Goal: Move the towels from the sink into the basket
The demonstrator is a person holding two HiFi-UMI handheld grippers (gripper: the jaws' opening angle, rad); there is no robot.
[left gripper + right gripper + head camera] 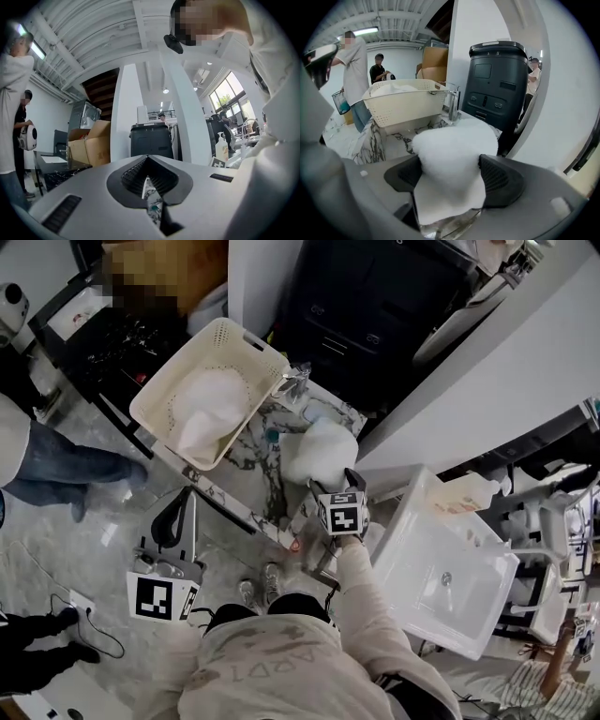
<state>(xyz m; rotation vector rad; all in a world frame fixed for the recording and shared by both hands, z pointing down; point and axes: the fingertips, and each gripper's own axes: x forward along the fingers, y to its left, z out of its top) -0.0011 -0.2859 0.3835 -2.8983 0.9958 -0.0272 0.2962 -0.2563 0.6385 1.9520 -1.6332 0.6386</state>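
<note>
Head view: a cream perforated plastic basket (pixel 155 409) sits at the upper left on the marble-patterned bench (pixel 264 474) and holds one fluffy white towel (pixel 211 409). A second white towel (pixel 323 448) lies at centre, just ahead of the right gripper (pixel 336 482). The left gripper (pixel 178 514) hangs at lower left, off the bench.

Left gripper view: its jaws are clenched together on nothing.

Right gripper view: the jaws stand released and wide. The second white towel bulges between them over the marble sink (pixel 401 133), with the basket at the upper left beyond.
</note>
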